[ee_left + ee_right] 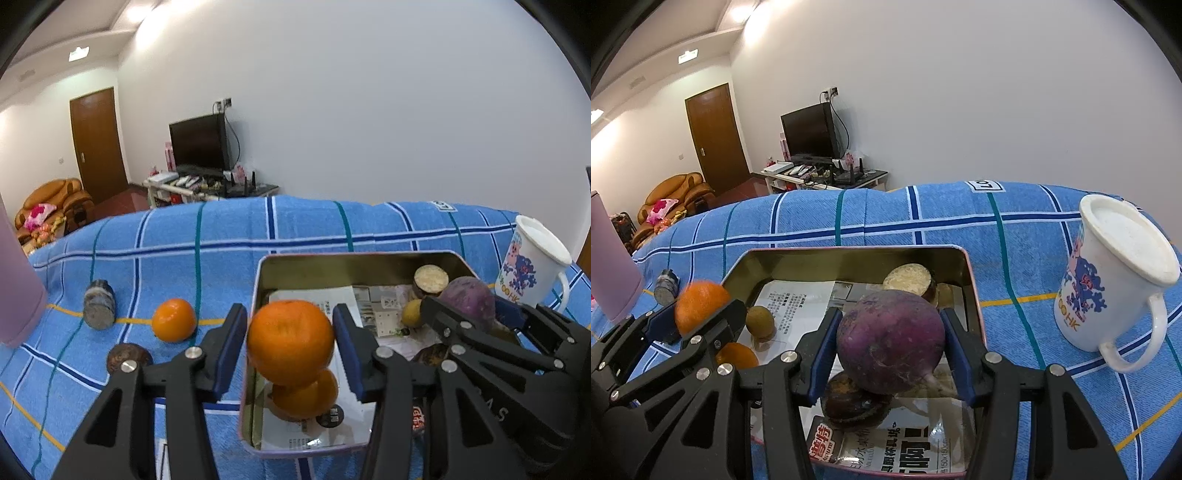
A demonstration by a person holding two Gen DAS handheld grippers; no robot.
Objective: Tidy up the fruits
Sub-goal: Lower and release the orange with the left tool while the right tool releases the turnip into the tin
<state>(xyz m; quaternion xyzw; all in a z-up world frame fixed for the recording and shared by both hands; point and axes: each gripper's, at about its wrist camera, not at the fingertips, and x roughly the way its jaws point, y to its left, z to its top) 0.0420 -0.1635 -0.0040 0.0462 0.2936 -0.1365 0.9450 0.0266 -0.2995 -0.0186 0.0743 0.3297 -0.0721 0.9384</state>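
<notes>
My left gripper (290,341) is shut on an orange (290,341) and holds it above the near left part of a metal tin (258,280). A second orange (306,393) lies in the tin beneath it. My right gripper (891,341) is shut on a round purple vegetable (891,339) above the tin (971,280). In the tin lie a small yellow-brown fruit (759,321), a cut tuber (910,278) and a dark round fruit (849,404). A third orange (173,319) and a dark fruit (127,356) lie on the blue cloth to the left.
A white lidded mug (1108,280) stands right of the tin. A pink cylinder (18,288) stands at the far left. A grey stubby object (99,304) lies on the cloth near it. The blue checked cloth (184,240) covers the table.
</notes>
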